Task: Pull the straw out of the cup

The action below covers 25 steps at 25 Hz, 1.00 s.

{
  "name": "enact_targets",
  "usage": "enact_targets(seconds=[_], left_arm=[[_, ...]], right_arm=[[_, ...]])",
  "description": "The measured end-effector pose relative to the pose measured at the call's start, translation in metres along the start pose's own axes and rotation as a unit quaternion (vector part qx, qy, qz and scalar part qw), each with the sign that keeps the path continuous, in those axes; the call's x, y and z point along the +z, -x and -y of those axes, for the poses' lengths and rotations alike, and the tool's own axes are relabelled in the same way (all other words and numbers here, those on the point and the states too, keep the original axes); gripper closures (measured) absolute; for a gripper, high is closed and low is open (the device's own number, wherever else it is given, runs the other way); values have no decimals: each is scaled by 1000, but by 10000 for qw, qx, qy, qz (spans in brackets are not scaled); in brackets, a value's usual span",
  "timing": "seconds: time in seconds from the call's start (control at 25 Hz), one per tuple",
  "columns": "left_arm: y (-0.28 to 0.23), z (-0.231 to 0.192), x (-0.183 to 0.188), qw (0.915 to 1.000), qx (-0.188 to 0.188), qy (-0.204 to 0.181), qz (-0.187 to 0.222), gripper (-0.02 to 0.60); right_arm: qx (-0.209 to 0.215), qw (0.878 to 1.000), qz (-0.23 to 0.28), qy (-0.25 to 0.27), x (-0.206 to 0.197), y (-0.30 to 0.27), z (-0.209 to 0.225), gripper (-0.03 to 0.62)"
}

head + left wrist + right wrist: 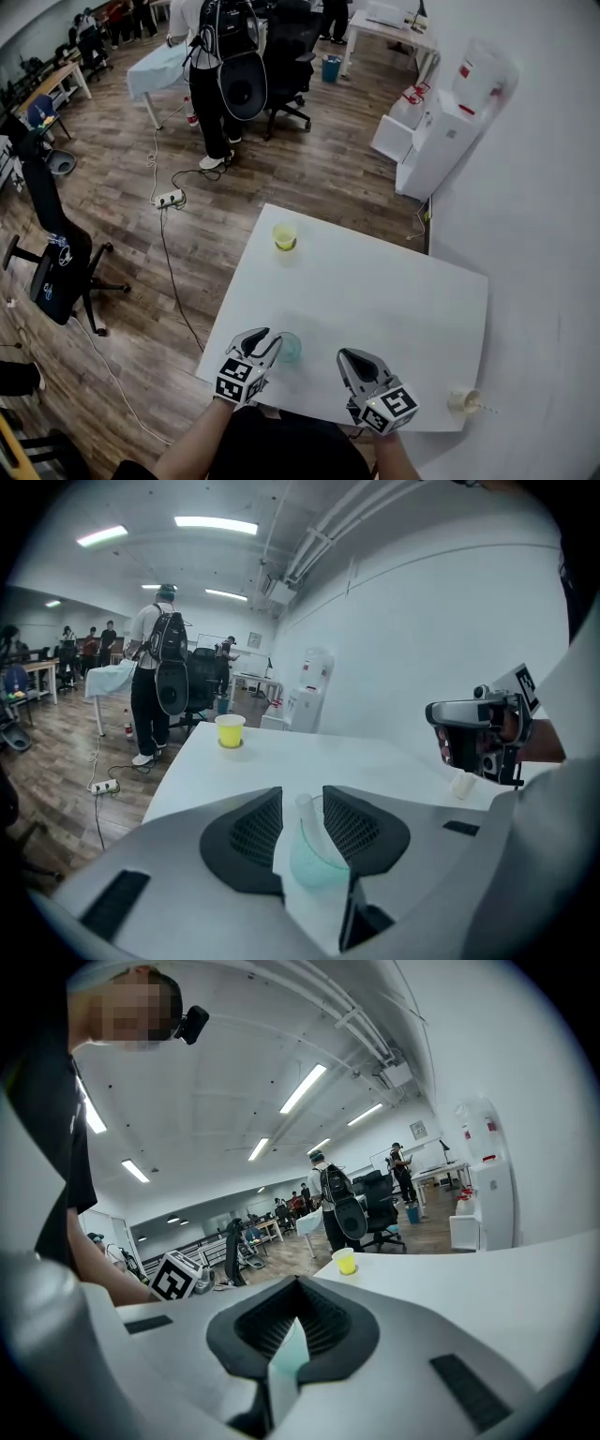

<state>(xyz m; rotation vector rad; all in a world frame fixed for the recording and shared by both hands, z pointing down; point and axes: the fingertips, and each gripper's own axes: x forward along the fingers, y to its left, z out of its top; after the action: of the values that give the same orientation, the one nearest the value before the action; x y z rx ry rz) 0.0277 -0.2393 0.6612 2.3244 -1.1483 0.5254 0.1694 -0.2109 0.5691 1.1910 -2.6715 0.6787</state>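
Note:
A translucent teal cup [290,349] stands near the table's front edge, with a clear straw [306,811] leaning in it. My left gripper [269,340] is right at the cup. In the left gripper view its jaws [302,797] stand open on either side of the cup [317,862], and the pads do not press on it. My right gripper [348,356] hovers a little to the right of the cup, apart from it. Its jaws [298,1282] are shut tip to tip with nothing seen between them, and the teal cup [291,1352] shows through the slit below them.
A yellow cup [284,236] stands near the far left edge of the white table [394,300]. A cream cup [462,401] lies at the front right corner. A person with a backpack [225,56] stands beyond the table, and a black office chair [56,272] is at the left.

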Motion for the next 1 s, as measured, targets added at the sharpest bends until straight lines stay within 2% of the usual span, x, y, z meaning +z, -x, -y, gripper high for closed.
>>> enact_targets(seconds=[0.16,0.52,1.0], left_arm=[[-1,1,0,10000,-13,-72,-33,469],[-2,4,1,9998,-121,-122,-26,511],[15,2,17,9991,-287,-17,295,518]], right_arm=[[-13,10000,-3,-7,-1,1,4,574],[-164,9998,52,-27,0,2,7,573],[-188,9997,123,63,0,-3,-9,574]])
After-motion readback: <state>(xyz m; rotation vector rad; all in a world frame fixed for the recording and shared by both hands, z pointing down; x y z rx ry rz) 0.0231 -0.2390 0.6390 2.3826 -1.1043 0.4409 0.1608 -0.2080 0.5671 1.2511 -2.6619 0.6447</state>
